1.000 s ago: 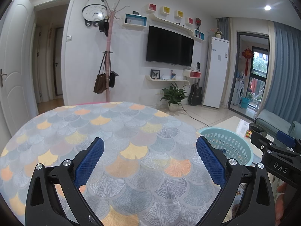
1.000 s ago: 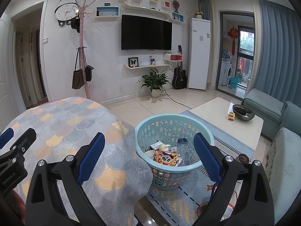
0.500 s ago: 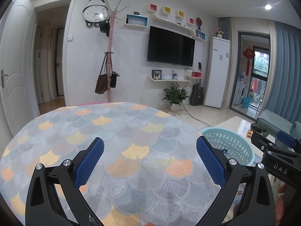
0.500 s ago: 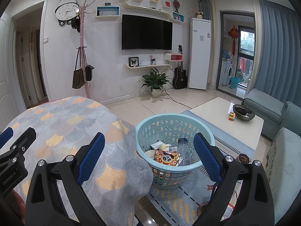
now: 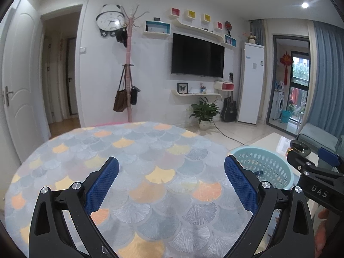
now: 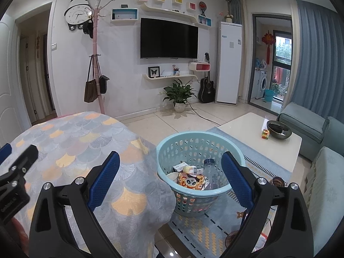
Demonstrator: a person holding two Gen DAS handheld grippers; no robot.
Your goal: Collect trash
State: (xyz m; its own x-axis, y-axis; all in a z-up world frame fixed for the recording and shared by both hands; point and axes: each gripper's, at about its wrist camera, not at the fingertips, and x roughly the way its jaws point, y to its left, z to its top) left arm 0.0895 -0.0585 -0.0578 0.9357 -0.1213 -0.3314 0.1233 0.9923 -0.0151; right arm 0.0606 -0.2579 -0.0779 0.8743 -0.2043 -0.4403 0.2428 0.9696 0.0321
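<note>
Two grippers spread wide, nothing held

Both the left gripper [image 5: 171, 180] and right gripper [image 6: 169, 173] hang with blue-padded fingers far apart. Lower centre of the left view, the round table in its scale-patterned cloth [image 5: 137, 150] lies bare to its edge. Just right of that edge stands the pale blue perforated plastic basket [image 6: 194, 195], holding a clear plastic bottle [image 6: 210, 173] and snack wrappers [image 6: 190, 181].

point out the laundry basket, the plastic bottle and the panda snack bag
laundry basket [image 6: 172, 144]: right wrist view, on the far left part of its light blue rim
plastic bottle [image 6: 211, 175]: right wrist view, on its clear body inside the basket
panda snack bag [image 6: 190, 181]: right wrist view, on the panda print
</note>
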